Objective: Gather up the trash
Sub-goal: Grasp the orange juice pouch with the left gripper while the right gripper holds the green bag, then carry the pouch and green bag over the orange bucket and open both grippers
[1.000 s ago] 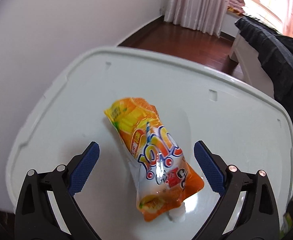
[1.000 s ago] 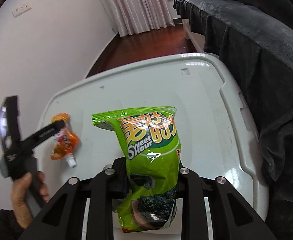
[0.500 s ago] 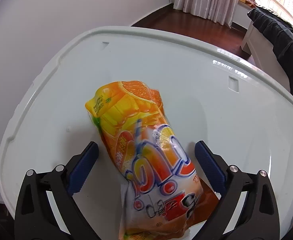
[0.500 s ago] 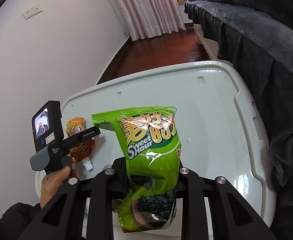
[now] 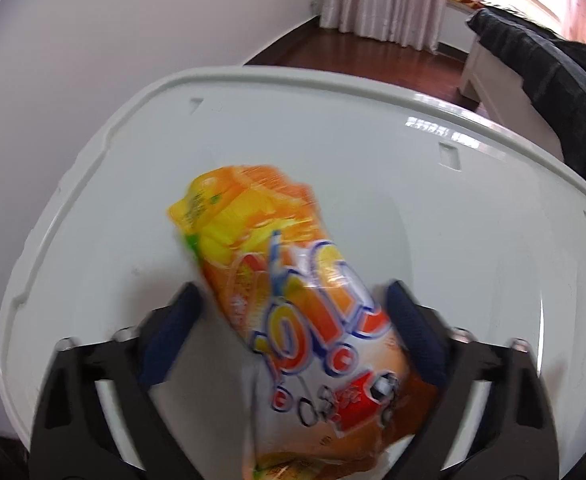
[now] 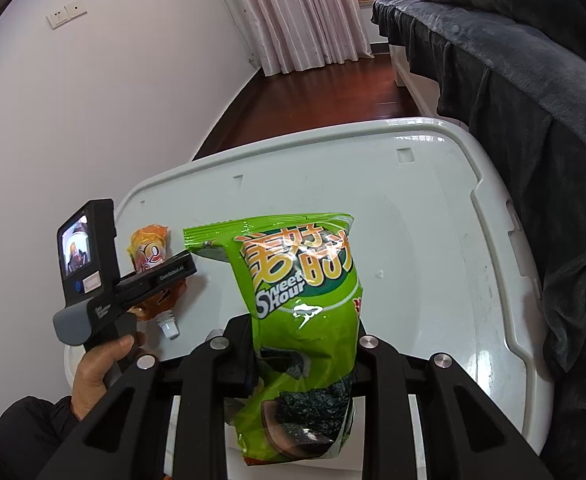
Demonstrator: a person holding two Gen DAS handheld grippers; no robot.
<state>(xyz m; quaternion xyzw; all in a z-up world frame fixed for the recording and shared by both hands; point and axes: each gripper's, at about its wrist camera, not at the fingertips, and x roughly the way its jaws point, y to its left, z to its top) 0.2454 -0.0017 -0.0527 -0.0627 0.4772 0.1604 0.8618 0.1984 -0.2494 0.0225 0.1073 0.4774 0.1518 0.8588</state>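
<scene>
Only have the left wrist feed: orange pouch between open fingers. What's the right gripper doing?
Observer: The right gripper is shut on a green snack bag, which it holds upright.
Operator: Pouch's near end is cut off in my feed. What's there?
Observer: A white cap, close to the near edge of the white lid.
Operator: How does the left gripper sit?
Observer: The left gripper straddles the middle of the orange pouch; the pouch's far end pokes out past it.

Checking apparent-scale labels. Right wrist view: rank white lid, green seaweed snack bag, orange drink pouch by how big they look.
1. white lid
2. green seaweed snack bag, enlarged by nearness to the camera
3. orange drink pouch, partly hidden
</scene>
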